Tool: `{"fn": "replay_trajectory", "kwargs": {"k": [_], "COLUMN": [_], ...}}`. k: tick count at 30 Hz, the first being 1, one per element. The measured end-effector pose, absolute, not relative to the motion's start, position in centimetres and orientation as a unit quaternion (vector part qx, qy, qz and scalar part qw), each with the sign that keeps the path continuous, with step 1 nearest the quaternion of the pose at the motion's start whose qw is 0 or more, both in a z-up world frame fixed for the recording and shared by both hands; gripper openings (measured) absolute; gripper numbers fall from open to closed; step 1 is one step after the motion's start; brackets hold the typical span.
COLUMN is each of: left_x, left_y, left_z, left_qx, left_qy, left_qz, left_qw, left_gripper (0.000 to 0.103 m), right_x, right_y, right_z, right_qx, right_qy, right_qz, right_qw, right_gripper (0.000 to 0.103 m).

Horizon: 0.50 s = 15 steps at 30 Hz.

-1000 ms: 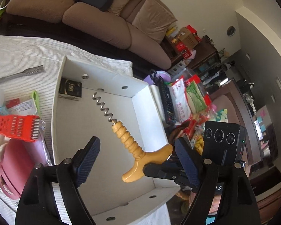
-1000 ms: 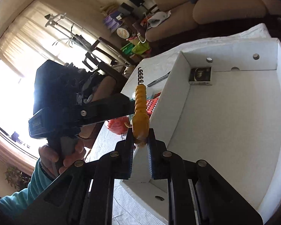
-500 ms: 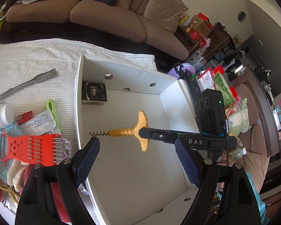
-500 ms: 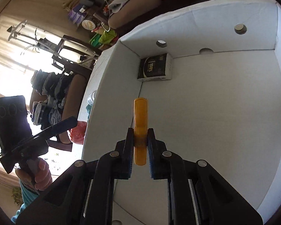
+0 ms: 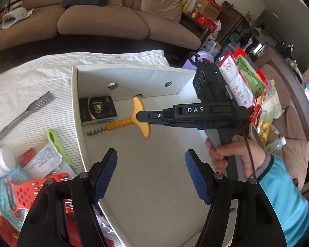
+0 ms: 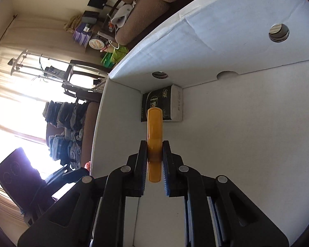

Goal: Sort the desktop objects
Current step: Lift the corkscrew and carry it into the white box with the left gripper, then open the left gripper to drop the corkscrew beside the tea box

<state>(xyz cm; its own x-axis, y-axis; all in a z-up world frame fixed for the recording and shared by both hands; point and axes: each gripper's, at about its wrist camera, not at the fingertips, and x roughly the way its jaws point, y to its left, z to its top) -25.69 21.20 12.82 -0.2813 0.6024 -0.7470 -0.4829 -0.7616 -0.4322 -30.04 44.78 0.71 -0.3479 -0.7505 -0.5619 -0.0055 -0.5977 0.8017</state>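
Left gripper (image 5: 150, 175) is hanging over the white box (image 5: 76, 103), holding nothing, jaws having just been narrowing yet apart; right gripper (image 6: 153, 160) is clamping the corkscrew (image 5: 134, 121) by its handle, lowering it inside the box beside the black pack (image 5: 97, 110); next move looks like setting down and letting go; outside the box: one grater (image 5: 33, 191), one bottle (image 5: 0, 162), one peeler (image 5: 22, 113).

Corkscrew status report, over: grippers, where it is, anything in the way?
Right gripper shut on corkscrew handle, low inside white box. Left gripper open, empty, jaws just narrowed. Black pack right beside the screw tip.
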Motion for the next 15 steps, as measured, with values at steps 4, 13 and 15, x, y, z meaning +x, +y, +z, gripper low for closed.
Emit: {"fn": "replay_trajectory", "kwargs": {"k": [4,13,15], "left_x": [-26.5,-26.6,-26.5], "left_y": [21.9,23.8,24.0], "left_z": [12.0,12.4,12.4], "left_qx": [-0.507,-0.506,-0.506], "left_qy": [-0.05,0.018,0.033], "left_qz": [0.798,0.81,0.81], "left_qw": [0.322,0.296,0.295], "left_gripper": [0.061,0.06,0.06], "right_x": [-30.8,-32.3,-32.5], "right_y": [45.5,43.9,43.8], "right_z": [-0.6,-2.3,-2.3], "right_qx": [0.528,0.548,0.547], "right_qy": [-0.362,-0.331,-0.331], "right_qz": [-0.736,-0.75,-0.75], "right_qw": [0.22,0.17,0.169], "right_gripper": [0.017,0.02,0.02]}}
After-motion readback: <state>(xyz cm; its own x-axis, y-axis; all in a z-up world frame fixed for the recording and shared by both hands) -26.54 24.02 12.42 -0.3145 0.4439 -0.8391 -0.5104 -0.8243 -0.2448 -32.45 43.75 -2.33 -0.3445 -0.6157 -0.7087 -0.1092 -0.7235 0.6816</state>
